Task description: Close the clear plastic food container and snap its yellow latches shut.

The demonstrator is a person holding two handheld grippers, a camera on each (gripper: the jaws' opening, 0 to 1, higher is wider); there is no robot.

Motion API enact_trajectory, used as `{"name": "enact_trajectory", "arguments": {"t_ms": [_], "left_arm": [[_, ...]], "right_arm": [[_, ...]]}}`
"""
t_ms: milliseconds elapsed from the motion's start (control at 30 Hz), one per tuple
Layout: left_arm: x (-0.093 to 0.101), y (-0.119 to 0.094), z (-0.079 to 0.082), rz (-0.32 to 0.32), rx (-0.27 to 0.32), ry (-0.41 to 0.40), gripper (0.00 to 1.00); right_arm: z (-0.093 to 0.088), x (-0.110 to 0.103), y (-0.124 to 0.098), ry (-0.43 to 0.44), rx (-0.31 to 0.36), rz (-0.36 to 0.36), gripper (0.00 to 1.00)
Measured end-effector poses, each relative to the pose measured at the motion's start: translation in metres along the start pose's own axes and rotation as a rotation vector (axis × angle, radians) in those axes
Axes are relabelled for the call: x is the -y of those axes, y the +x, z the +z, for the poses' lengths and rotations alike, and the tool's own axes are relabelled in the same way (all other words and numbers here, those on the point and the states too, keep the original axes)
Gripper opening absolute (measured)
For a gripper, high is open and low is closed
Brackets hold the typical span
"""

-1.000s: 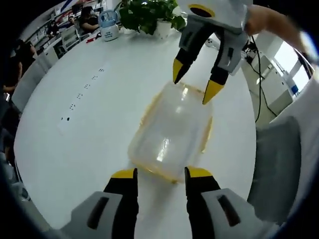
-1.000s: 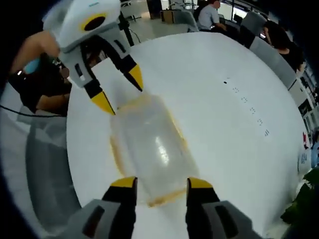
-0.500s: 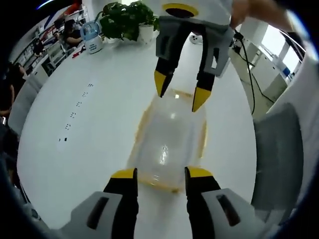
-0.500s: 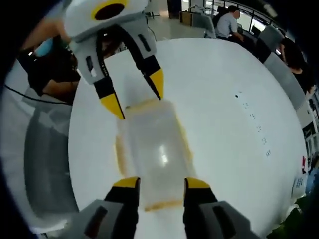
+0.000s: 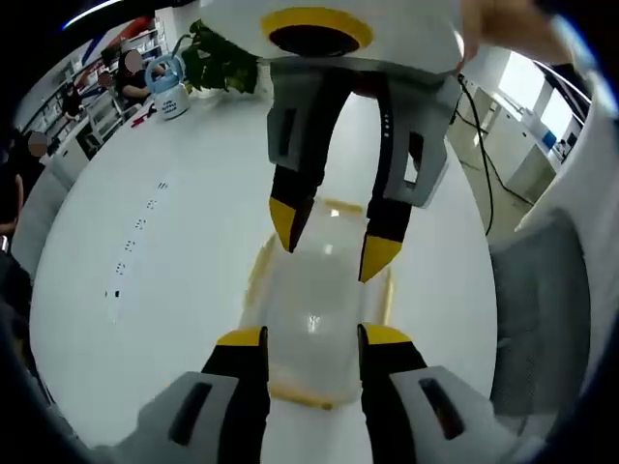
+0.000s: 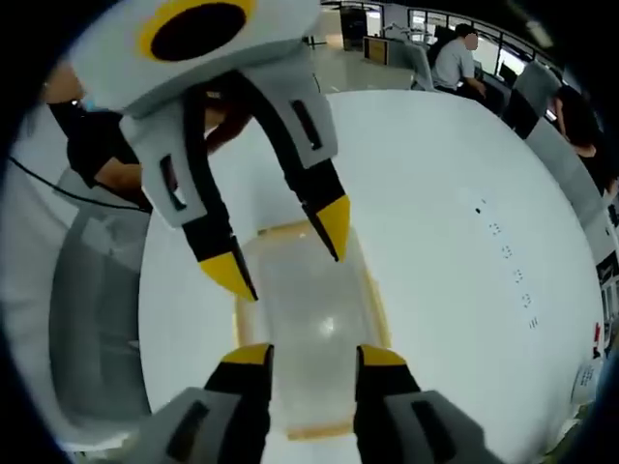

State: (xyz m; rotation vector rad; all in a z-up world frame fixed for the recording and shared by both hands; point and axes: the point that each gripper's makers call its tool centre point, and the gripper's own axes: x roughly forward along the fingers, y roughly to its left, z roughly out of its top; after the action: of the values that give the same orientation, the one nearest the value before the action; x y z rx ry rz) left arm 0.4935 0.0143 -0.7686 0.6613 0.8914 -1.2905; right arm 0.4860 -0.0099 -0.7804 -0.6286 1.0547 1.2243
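Clear container (image 5: 324,309), yellow trim, lies flat on white table (image 5: 155,251); long axis runs gripper to gripper. Vs 0.5 s ago: grippers closer together, more overlap above lid. Left gripper (image 5: 311,338) and right gripper (image 6: 309,356) face each other, angled down over opposite ends, jaws apart, gripping nothing.

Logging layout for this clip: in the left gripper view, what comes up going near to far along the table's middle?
Left gripper → clear plastic food container with yellow rim → right gripper → green potted plant.
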Motion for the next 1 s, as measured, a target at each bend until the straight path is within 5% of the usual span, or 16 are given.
{"name": "enact_trajectory", "arguments": {"t_ms": [433,1000], "left_arm": [[0.013,0.011,0.010,-0.006,0.026,-0.016,0.33],[0.032,0.012,-0.004,0.001,0.028,-0.007,0.40]], "right_arm": [[0.012,0.011,-0.002,0.008,0.038,-0.016,0.30],[0.018,0.025,0.000,0.013,0.049,-0.011,0.33]]}}
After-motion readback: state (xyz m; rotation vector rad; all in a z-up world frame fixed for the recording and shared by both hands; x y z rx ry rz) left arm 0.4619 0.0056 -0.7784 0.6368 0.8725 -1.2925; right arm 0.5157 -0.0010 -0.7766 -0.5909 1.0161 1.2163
